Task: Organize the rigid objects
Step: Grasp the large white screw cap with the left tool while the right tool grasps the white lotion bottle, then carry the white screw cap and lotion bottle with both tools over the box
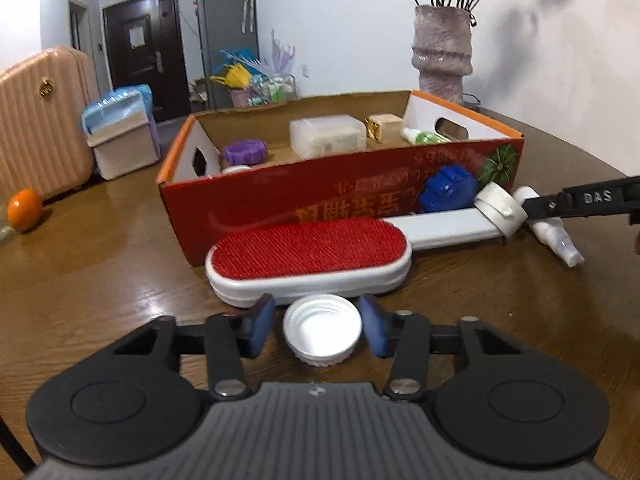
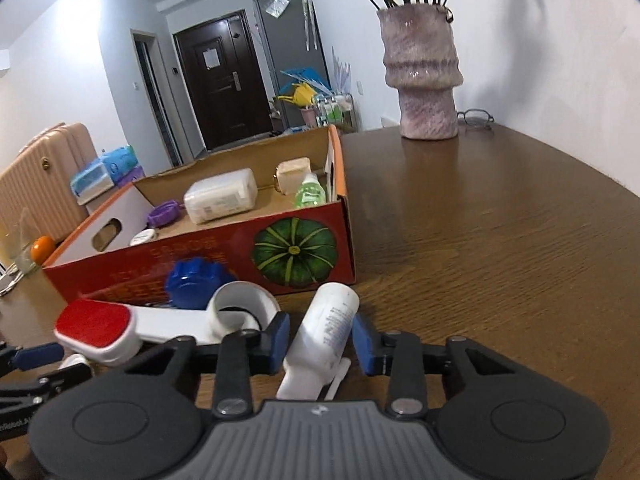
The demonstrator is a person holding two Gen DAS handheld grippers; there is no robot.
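A red box (image 1: 280, 200) stands beyond both grippers, a lint brush (image 1: 308, 264) lying just ahead of the left jaws. The right gripper (image 2: 320, 340) straddles a white bottle (image 2: 326, 328), jaws wide, pads not yet touching; the left gripper (image 1: 318, 326) likewise brackets a cap (image 1: 322, 328). Closing squarely on each middle should prevent slipping.

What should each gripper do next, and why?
Probably close both. The left gripper is open with the white cap lying between its blue pads, and the right gripper is open astride the white spray bottle lying on the table. Both still sit outside the cardboard box.
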